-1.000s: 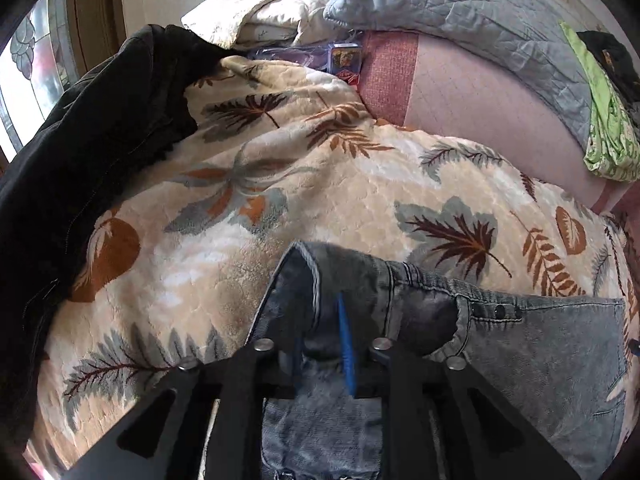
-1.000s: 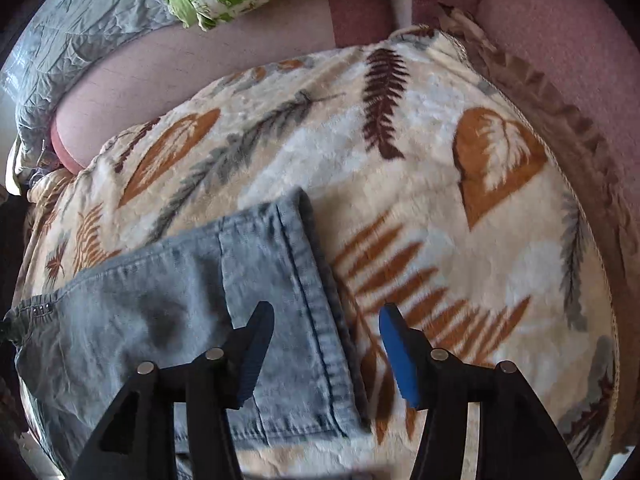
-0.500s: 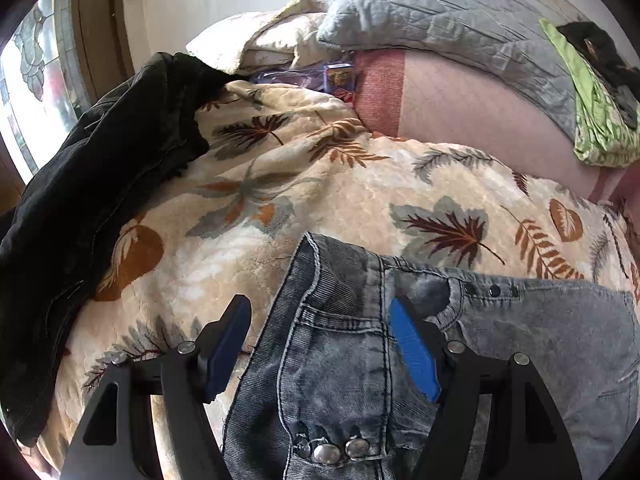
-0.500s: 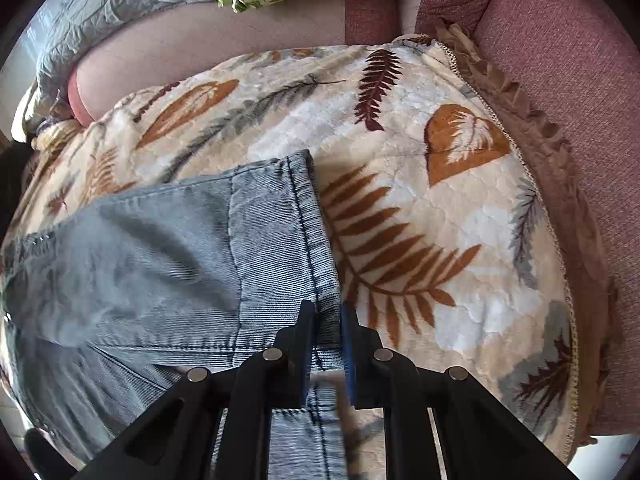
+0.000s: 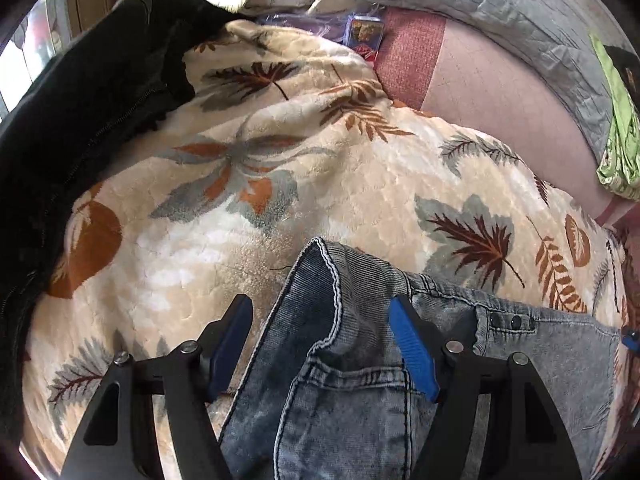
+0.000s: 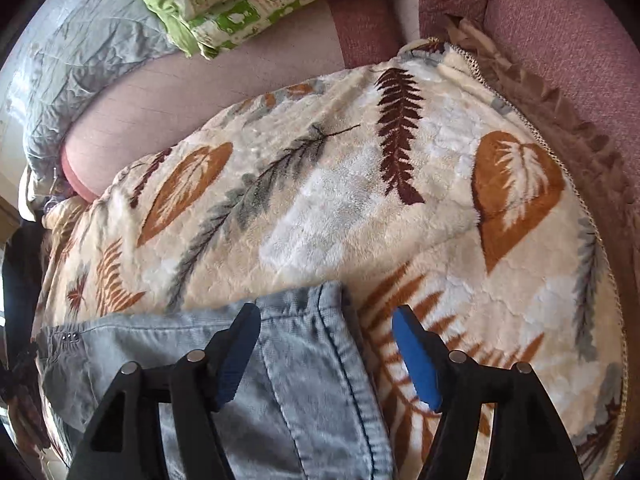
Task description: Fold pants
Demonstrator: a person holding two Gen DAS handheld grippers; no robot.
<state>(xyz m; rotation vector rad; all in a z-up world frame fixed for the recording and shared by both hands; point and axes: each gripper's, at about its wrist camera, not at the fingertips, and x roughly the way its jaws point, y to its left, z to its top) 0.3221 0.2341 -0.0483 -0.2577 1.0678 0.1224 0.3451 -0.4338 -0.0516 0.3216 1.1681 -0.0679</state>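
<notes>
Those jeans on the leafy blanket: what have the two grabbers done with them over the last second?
The left gripper pinched the waistband of the jeans a second ago and let go; its fingers now stand apart, closing slightly. The right gripper clamped the leg hem half a second ago and has just opened, the hem lying loose between its fingers. The jeans stay on the leaf-print blanket.
</notes>
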